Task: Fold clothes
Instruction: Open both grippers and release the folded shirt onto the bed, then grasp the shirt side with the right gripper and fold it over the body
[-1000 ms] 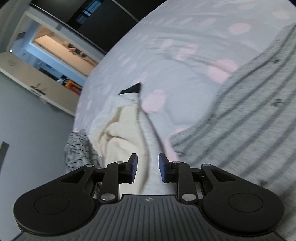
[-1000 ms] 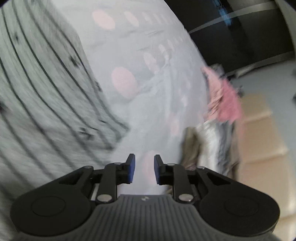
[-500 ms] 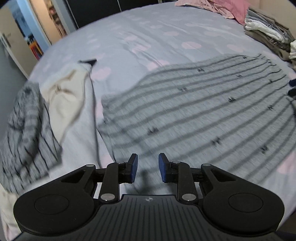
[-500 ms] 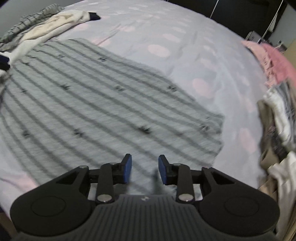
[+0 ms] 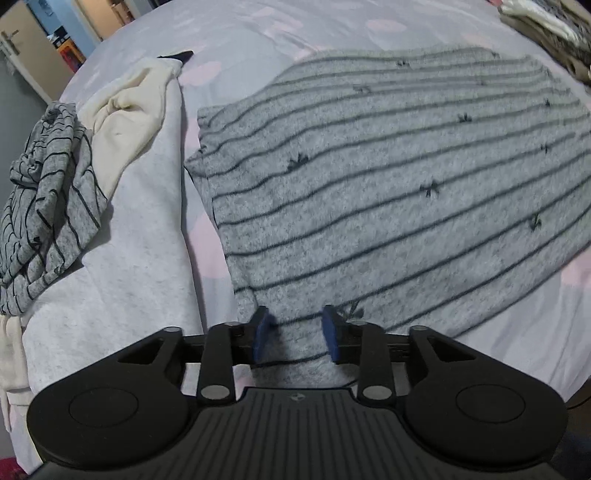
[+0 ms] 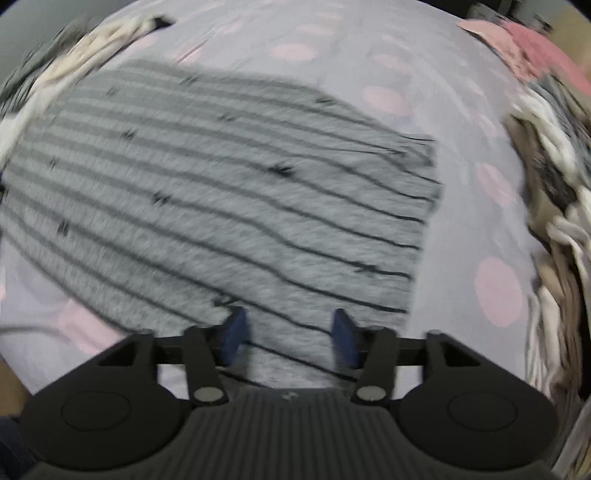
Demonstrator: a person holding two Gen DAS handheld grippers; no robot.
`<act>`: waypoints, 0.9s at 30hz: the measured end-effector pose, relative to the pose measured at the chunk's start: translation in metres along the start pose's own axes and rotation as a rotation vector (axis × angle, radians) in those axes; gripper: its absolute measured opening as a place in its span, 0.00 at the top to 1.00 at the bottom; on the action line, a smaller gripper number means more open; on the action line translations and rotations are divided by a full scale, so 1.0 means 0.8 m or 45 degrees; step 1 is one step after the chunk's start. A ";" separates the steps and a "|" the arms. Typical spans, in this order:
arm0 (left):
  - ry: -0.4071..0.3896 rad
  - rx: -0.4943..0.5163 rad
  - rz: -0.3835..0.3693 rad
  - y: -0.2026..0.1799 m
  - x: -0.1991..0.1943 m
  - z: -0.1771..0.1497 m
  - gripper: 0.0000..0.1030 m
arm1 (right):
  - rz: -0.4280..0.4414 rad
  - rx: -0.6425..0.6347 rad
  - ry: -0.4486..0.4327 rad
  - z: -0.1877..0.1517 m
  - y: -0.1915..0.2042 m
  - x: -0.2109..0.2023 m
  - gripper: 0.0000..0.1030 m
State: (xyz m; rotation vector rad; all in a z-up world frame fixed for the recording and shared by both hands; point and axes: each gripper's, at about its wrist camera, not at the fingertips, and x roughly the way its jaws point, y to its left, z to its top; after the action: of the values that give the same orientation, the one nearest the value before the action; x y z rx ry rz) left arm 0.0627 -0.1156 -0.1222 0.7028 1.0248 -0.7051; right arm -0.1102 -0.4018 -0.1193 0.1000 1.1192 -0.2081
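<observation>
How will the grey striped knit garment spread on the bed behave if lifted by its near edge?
The grey striped knit garment will probably drape and sag, since it lies limp and flat on the dotted bedsheet. Its fuzzy weave likely grips rather than slips. It looks light, so pushing may bunch it up.

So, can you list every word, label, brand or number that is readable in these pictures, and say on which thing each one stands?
No readable text in either view.
Left gripper: a tiny pale emblem on the black body, no letters legible.
Right gripper: the same emblem, blurred.
Striped grey garment: only dark stripes and small motifs, no label visible.
</observation>
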 end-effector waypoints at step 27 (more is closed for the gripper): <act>-0.051 -0.033 -0.065 -0.034 0.006 0.056 0.57 | 0.137 0.543 0.140 0.013 -0.057 0.035 0.84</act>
State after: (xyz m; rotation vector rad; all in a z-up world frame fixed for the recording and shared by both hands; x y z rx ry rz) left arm 0.0649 -0.1676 -0.1159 0.6397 1.0167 -0.7459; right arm -0.0995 -0.4513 -0.1389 0.5555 1.1610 -0.3456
